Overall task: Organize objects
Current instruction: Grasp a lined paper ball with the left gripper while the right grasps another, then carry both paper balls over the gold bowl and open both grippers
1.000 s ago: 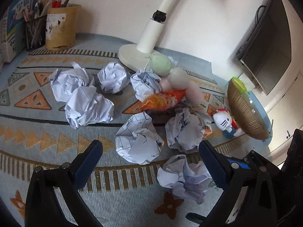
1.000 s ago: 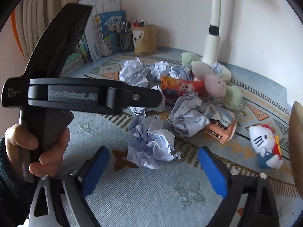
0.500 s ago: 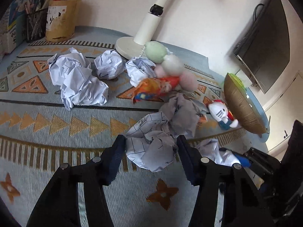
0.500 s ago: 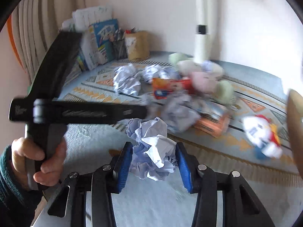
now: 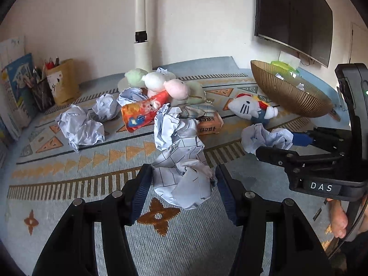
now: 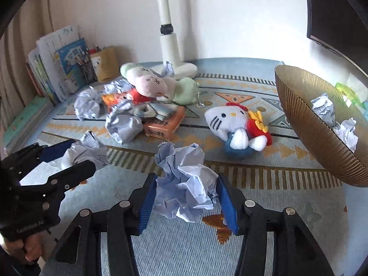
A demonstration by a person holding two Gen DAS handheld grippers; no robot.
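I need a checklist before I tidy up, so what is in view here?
rug: one, blue patterned, under everything
loose paper balls: several, whitish, around the pile
binned paper balls: at least two, in the bowl
bowl: one, gold ribbed, tilted, right
cat plush: one, white, red bow, beside the bowl
round plushes: green, white, pink, by the lamp
snack packet: one, orange-red, in the pile
orange pack: one, pile's edge
lamp stand: one, white, back
pen holders: two, tan and black, back left
books: several, far left
screen: one, black, on the wall
left gripper: grips the gridded paper ball
right gripper: jaws opening, plain paper ball between them
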